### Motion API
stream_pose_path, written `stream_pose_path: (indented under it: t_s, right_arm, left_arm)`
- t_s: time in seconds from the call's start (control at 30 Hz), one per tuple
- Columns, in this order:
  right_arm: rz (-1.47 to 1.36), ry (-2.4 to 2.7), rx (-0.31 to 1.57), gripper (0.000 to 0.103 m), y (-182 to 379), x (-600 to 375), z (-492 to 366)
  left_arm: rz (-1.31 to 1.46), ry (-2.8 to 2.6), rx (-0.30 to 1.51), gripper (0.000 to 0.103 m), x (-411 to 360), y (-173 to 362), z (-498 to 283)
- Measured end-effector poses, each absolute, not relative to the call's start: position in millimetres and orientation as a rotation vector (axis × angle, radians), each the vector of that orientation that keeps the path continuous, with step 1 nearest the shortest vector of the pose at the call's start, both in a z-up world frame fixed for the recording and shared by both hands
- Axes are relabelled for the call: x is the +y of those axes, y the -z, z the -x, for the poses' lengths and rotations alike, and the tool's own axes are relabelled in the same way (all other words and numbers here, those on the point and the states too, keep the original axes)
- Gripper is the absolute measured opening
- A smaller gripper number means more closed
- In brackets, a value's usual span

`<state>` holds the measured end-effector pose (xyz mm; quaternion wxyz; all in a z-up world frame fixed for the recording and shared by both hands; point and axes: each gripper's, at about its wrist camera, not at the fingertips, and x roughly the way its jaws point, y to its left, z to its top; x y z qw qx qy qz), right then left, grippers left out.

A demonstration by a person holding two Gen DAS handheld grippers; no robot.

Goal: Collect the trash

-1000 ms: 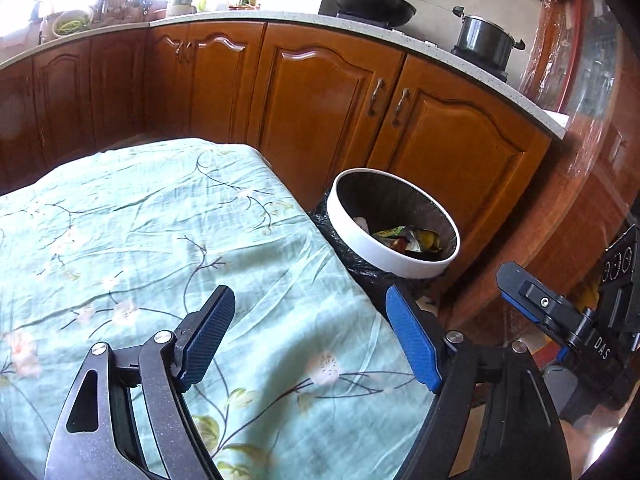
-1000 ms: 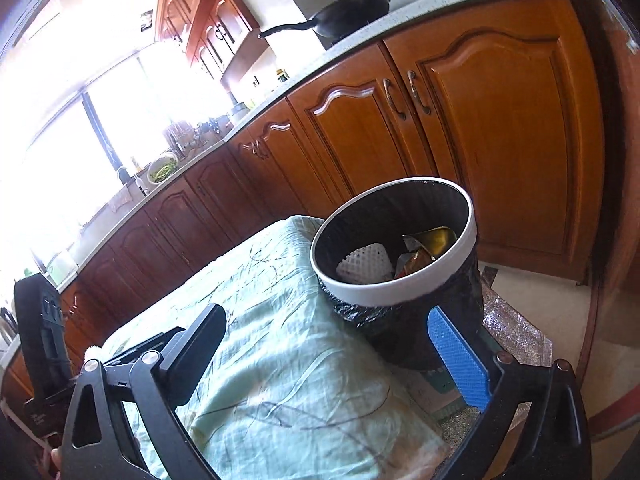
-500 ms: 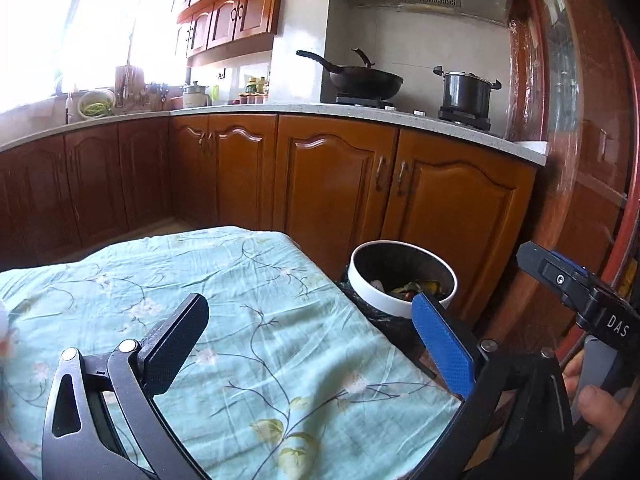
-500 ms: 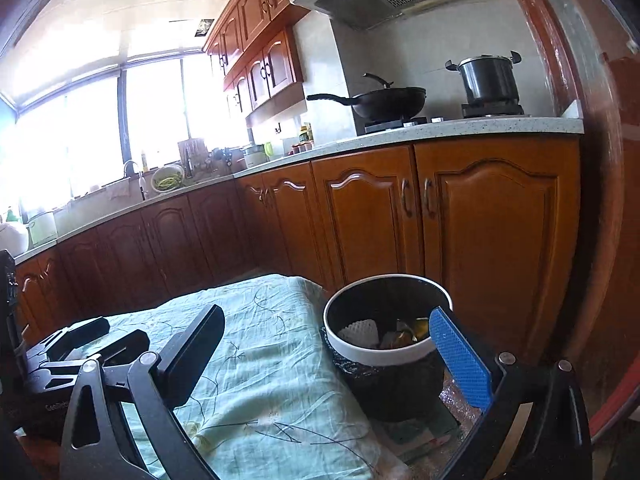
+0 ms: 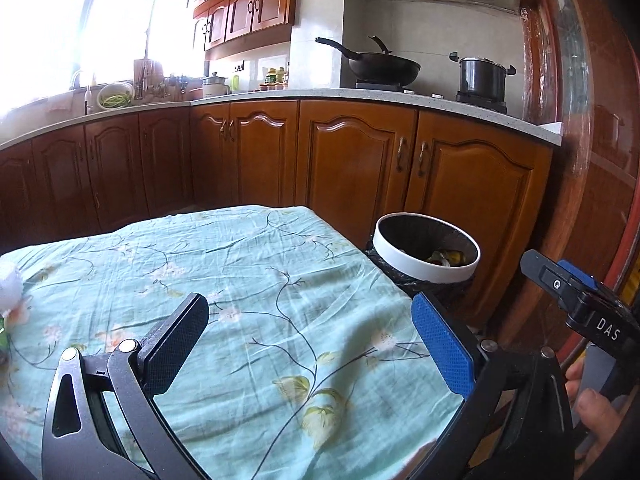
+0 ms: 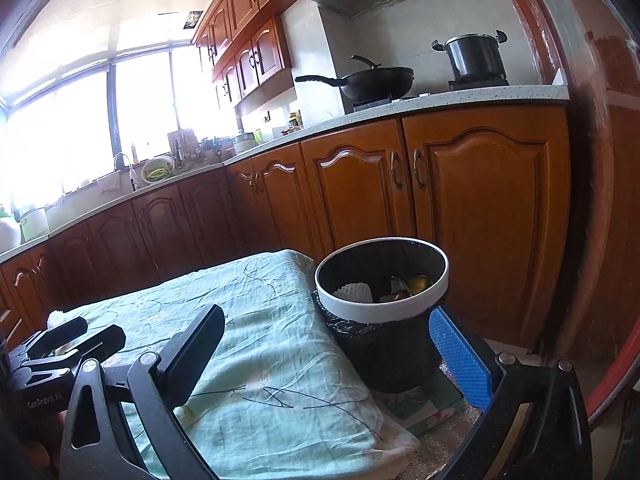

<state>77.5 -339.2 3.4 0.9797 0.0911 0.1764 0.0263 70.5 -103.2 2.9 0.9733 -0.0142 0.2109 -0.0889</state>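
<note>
A white-rimmed trash bin [image 5: 424, 270] with a black liner stands on the floor at the table's right end; it also shows in the right wrist view [image 6: 384, 308]. Inside lie a white foam net [image 6: 352, 290] and yellow-green wrappers [image 6: 412, 284]. My left gripper [image 5: 312, 344] is open and empty above the floral tablecloth [image 5: 240, 280]. My right gripper [image 6: 328, 352] is open and empty, near the bin and above the table's corner. A white foam piece [image 5: 8, 288] lies at the table's far left edge.
Brown kitchen cabinets [image 5: 360, 172] run behind the table and bin. A wok [image 5: 380, 66] and a pot [image 5: 480, 76] stand on the counter. A wooden door frame [image 5: 580, 160] is at the right. The other gripper's body [image 5: 580, 304] shows at right.
Both grippers have tilted up and drawn back from the bin, so the bin looks smaller and lower and more of the kitchen shows. Both stay open and empty.
</note>
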Motion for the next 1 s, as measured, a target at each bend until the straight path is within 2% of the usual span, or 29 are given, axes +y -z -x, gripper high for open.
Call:
stream_pose_path:
  t_s: [1.0]
  right_arm:
    - [-0.165, -0.117, 0.344, 0.103, -5, -326, -67]
  left_arm:
    - [0.001, 0.129, 0.419, 0.103, -98, -5, -60]
